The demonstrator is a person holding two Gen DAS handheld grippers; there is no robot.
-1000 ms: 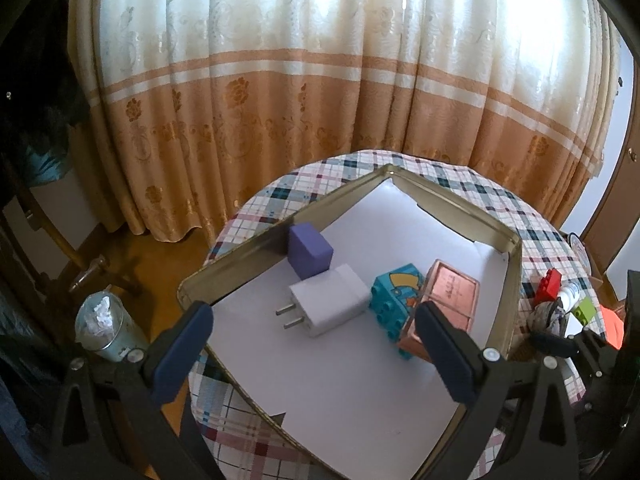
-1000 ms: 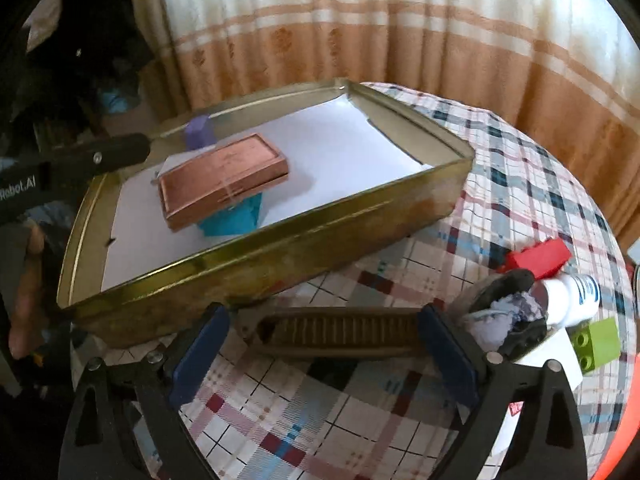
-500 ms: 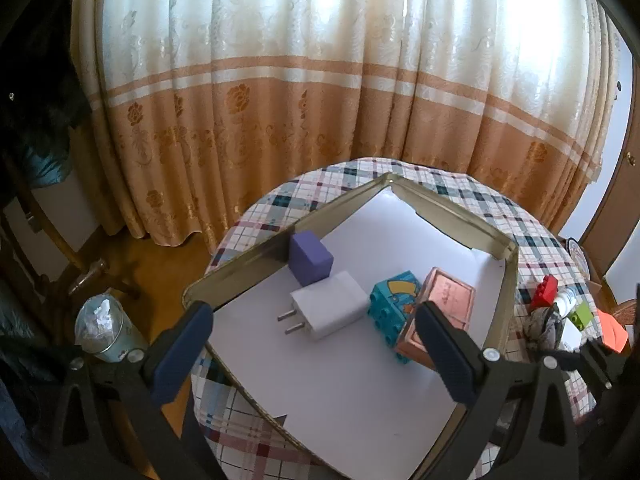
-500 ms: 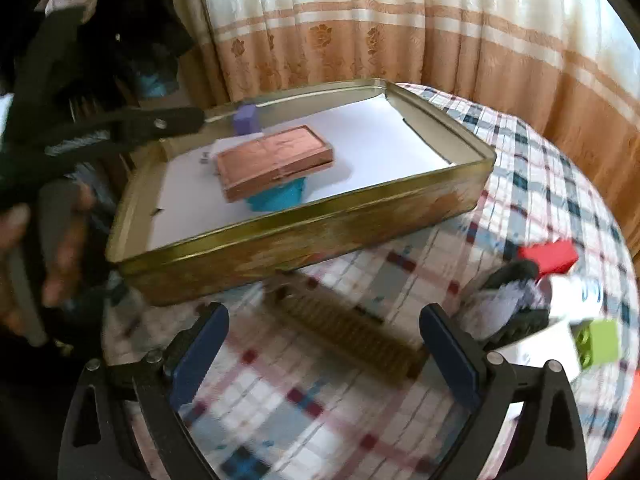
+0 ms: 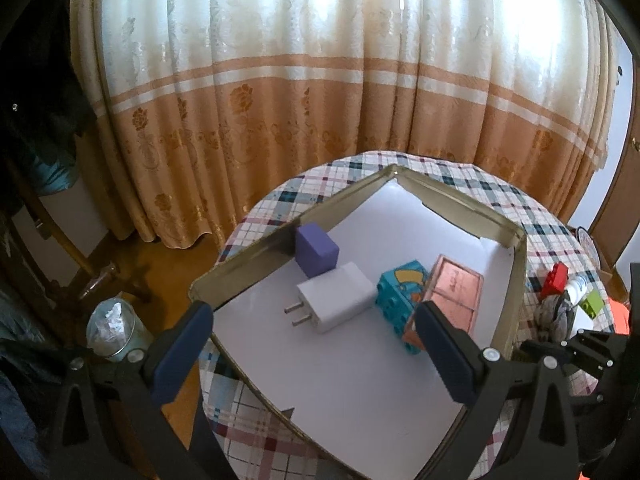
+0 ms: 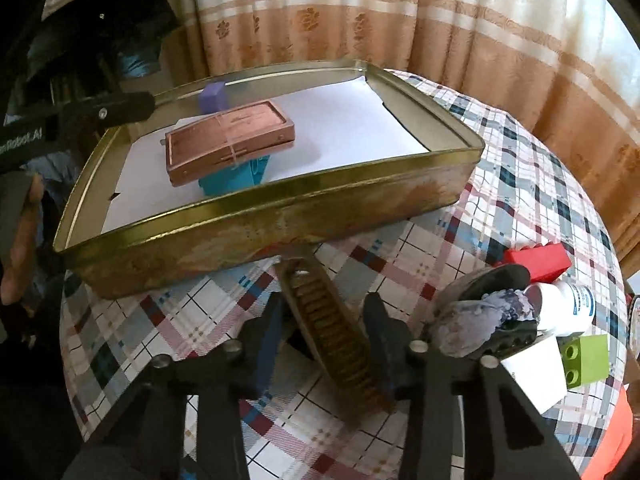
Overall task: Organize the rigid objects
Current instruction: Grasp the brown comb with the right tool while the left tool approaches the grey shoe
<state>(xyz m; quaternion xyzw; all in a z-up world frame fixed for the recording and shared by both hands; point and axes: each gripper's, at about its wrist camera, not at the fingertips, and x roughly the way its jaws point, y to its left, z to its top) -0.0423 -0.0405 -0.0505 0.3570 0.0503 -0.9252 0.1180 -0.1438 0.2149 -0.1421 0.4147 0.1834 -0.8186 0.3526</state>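
Note:
A brass-coloured tin tray (image 5: 248,256) lined with white paper holds a purple block (image 5: 316,254), a white plug charger (image 5: 334,302), a teal toy block (image 5: 400,292) and a copper-brown flat case (image 5: 452,300) that leans on the teal block. My left gripper (image 5: 310,316) hangs open over the tray's near end with nothing in it. In front of the tray's wall (image 6: 260,224), a brown ridged bar (image 6: 332,340) lies on the plaid cloth. My right gripper (image 6: 326,338) is closing on it, with the bar lengthwise between the pads and touching both.
To the right of the bar lie a grey-and-black bundle (image 6: 484,320), a white bottle (image 6: 568,306), a red brick (image 6: 536,260) and a green brick (image 6: 584,360). A person's hand (image 6: 20,240) holds the left gripper. A bin (image 5: 112,328) stands on the floor by the curtain.
The right gripper's jaws have come together from wide open onto the brown bar. The bar has swung from crosswise to lengthwise between them. The left gripper has stayed put.

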